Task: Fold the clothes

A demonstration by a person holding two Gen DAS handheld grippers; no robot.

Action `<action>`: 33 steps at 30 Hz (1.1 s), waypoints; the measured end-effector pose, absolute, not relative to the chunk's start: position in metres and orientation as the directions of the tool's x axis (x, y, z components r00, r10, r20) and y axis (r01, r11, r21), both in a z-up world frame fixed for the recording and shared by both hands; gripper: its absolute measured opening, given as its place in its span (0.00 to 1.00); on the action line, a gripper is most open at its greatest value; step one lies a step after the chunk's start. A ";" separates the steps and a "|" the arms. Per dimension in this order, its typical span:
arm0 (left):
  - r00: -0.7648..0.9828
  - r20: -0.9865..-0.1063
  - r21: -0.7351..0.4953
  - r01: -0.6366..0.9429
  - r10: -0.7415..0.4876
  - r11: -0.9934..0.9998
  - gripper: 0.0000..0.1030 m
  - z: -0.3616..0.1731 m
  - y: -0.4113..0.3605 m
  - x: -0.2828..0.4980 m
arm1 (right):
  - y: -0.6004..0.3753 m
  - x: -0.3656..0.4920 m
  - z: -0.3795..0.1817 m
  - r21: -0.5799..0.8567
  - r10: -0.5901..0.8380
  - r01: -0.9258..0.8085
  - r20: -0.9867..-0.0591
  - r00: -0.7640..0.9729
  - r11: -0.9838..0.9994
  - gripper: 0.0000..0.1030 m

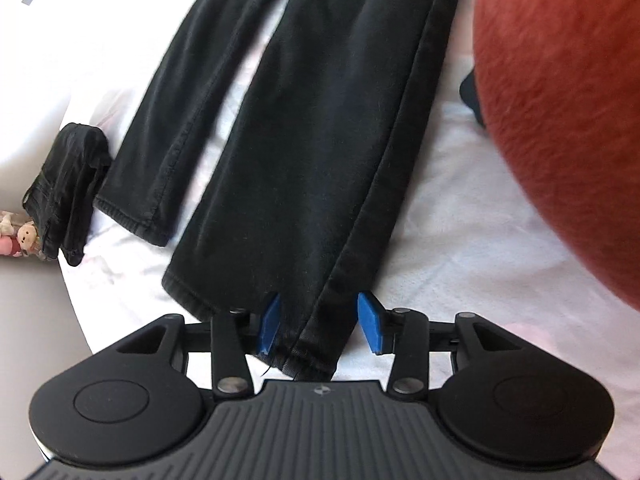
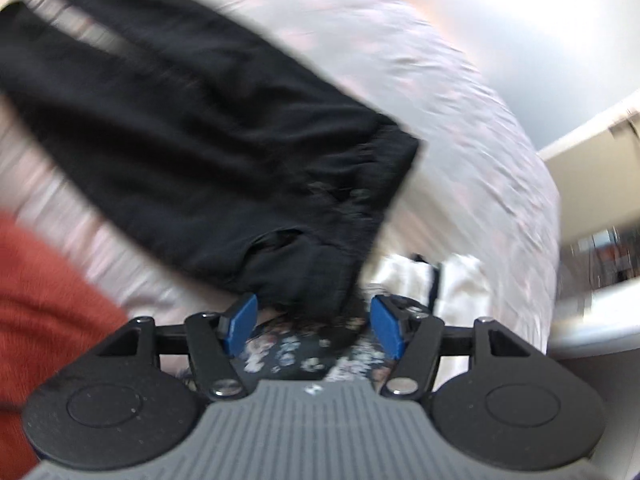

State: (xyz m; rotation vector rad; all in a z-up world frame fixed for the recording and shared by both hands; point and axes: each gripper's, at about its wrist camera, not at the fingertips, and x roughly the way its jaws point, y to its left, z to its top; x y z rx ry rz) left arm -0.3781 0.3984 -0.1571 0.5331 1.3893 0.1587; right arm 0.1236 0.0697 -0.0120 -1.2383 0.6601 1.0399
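Black trousers (image 1: 304, 140) lie flat on the white bed sheet (image 1: 460, 260), legs running toward the camera. My left gripper (image 1: 320, 328) stands open over the hem of the nearer leg. That hem lies between the blue pads (image 1: 370, 326): the left pad is against the cloth and the right pad is apart from it. In the blurred right wrist view, the trousers' (image 2: 192, 128) waist end sits just ahead of my right gripper (image 2: 313, 326). This gripper is open, its pads clear of the fabric. A dark floral cloth (image 2: 296, 352) shows under its gap.
A folded black garment (image 1: 66, 192) lies at the bed's left edge beside a small doll (image 1: 24, 236). A person's red sleeve (image 1: 560, 120) fills the right side, and the same red sleeve (image 2: 44, 300) shows at lower left. White folded cloth (image 2: 456, 280) lies near the right gripper.
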 end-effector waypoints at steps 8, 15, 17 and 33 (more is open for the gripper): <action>0.177 -0.894 0.441 0.187 0.411 0.878 0.48 -0.175 0.402 -0.375 | 0.079 0.090 -0.087 -0.502 0.205 -0.762 -0.865 0.459 -0.409 0.76; 0.187 -0.891 0.442 0.154 0.413 0.884 0.40 -0.179 0.406 -0.373 | 0.094 0.103 -0.136 -0.570 0.222 -0.643 -0.811 0.542 -0.512 0.76; 0.193 -0.890 0.442 0.140 0.413 0.886 0.34 -0.179 0.406 -0.374 | 0.095 0.106 -0.145 -0.571 0.226 -0.631 -0.809 0.543 -0.525 0.76; 0.333 -0.813 0.454 -0.151 0.477 0.878 0.11 -0.089 0.405 -0.395 | 0.064 0.112 -0.069 -0.722 0.426 -0.668 -0.669 0.609 -0.181 0.17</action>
